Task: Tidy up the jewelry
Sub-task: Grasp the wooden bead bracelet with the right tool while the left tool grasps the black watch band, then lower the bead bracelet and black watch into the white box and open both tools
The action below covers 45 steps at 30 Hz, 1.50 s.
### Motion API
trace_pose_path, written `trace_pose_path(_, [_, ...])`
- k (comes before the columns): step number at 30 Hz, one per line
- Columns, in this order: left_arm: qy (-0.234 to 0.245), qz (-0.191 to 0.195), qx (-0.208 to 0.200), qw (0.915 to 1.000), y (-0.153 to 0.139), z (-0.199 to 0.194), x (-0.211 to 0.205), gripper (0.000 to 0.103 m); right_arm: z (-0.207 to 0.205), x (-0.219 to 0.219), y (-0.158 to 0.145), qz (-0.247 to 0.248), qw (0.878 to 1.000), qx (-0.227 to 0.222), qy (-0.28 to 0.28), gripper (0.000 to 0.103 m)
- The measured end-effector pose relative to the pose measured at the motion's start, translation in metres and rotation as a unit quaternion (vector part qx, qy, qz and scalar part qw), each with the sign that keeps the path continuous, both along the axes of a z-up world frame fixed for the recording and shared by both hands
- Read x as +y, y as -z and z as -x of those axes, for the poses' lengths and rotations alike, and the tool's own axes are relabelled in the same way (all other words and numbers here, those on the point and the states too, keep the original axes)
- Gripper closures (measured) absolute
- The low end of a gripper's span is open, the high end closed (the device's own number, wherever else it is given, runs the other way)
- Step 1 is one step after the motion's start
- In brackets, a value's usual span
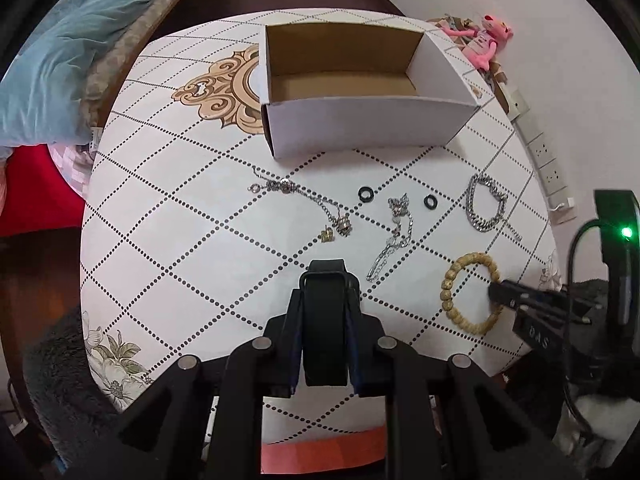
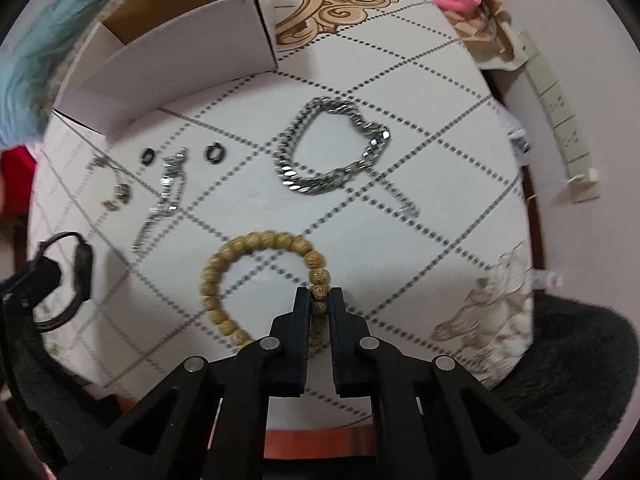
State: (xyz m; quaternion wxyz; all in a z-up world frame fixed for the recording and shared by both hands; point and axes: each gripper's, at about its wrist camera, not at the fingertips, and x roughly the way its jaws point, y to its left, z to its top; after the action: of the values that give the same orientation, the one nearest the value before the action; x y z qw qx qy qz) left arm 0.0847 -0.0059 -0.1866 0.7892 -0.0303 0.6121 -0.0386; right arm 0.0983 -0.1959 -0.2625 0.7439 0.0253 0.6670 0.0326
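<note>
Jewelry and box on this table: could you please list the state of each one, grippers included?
Cardboard box: open, nothing visible inside.
Black band: clamped in left gripper.
Wooden bead bracelet: on table, right gripper shut on its beads.
Thick silver chain bracelet: lying loose, untouched.
Thin silver chain: lying stretched out.
Two black rings: flat, apart.
Pendant necklace: spread on table.

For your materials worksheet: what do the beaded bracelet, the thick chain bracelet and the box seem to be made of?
Beaded bracelet: probably wood or seed, matte tan, speckled beads.
Chain bracelet: likely polished steel or silver-toned metal, bright glints on its links.
Box: cardboard, white outside, plain brown inside.
</note>
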Motion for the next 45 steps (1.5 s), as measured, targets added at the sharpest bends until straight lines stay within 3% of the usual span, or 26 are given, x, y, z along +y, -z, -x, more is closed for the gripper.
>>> trace_pose_path(8, [-0.012,0.033,-0.039,0.9986,-0.043,-0.015,0.008,0.088,-0.004,0.004,-0.076,-0.076,0.995,-0.067,0.0,0.094])
trace_pose_path(14, [-0.015,0.059,-0.07,0.9957,-0.079,-0.051,0.013,0.088,-0.046,0.013,-0.143,-0.109,0.986,-0.129,-0.018,0.094])
trace_pose_path(18, [-0.022,0.071,-0.078,0.9942,-0.089,-0.089,0.018,0.088,-0.084,0.022,-0.171,-0.117,0.981,-0.15,-0.033,0.094])
trace_pose_path(21, [-0.023,0.081,-0.07,0.994,-0.084,-0.117,0.021,0.088,-0.119,0.033,-0.173,-0.114,0.981,-0.151,-0.043,0.094])
trace_pose_path(26, [-0.028,0.095,-0.041,0.9942,-0.063,-0.158,0.024,0.088,-0.169,0.053,-0.149,-0.106,0.986,-0.118,-0.052,0.094])
trace_pose_path(33, [-0.048,0.12,0.012,0.9915,-0.033,-0.196,0.033,0.086,-0.201,0.064,-0.122,-0.096,0.989,-0.091,-0.059,0.094])
trace_pose_path(35, [-0.056,0.116,0.012,0.9916,-0.033,-0.201,0.036,0.073,-0.209,0.063,-0.113,-0.113,0.99,-0.069,-0.058,0.093])
trace_pose_path(36, [-0.059,0.113,0.008,0.9918,-0.035,-0.202,0.037,0.05,-0.213,0.061,-0.108,-0.114,0.99,-0.057,-0.054,0.093])
trace_pose_path(38, [-0.068,0.11,-0.001,0.9916,-0.041,-0.201,0.04,0.017,-0.216,0.056,-0.098,-0.106,0.993,-0.04,-0.045,0.093])
trace_pose_path(39, [-0.069,0.114,-0.004,0.991,-0.043,-0.2,0.042,0.016,-0.216,0.055,-0.095,-0.104,0.993,-0.035,-0.046,0.091])
trace_pose_path(43, [-0.072,0.076,-0.016,0.9944,-0.052,-0.195,0.046,0.016,-0.207,0.047,-0.095,-0.087,0.994,-0.043,-0.045,0.04])
trace_pose_path(45, [-0.079,0.054,-0.023,0.9952,-0.054,-0.192,0.05,0.009,-0.198,0.044,-0.097,-0.071,0.995,-0.055,-0.046,0.039])
